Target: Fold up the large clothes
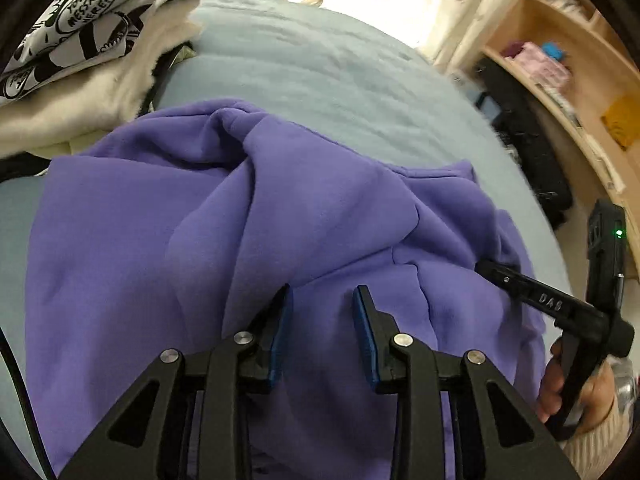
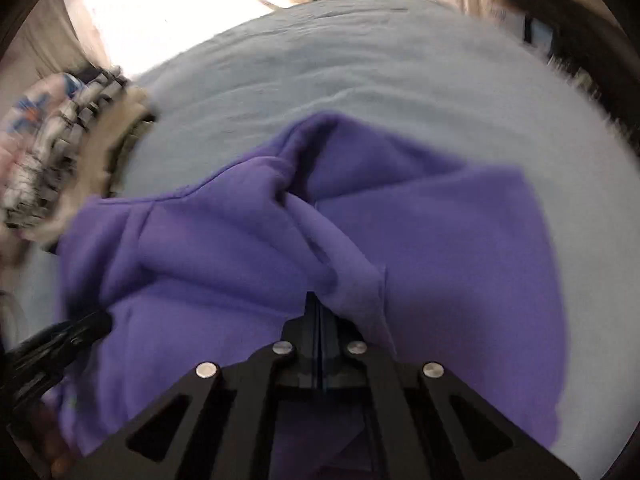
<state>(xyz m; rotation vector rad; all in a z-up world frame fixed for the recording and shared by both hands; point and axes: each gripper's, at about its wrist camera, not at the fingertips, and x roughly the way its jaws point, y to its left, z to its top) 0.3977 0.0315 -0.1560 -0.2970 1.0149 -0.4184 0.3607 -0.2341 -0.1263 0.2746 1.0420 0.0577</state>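
Observation:
A purple sweatshirt (image 1: 280,208) lies crumpled on a pale blue bed sheet (image 1: 340,72), with thick folds running across its middle. My left gripper (image 1: 322,292) hovers over its near part, jaws open, blue pads apart with nothing between them. My right gripper (image 1: 484,268) comes in from the right, its tip against the garment's right edge. In the right wrist view the sweatshirt (image 2: 440,220) fills the centre. The right gripper (image 2: 316,300) is shut there, pads pressed together, and a fold of cloth rests against its tip. The left gripper (image 2: 96,320) shows blurred at the lower left.
A stack of folded clothes (image 1: 80,40), topped by a black-and-white printed piece, sits at the bed's far left. A wooden shelf unit (image 1: 580,80) and a black bag (image 1: 528,152) stand beyond the right bed edge. A person's hand (image 1: 572,392) holds the right gripper's handle.

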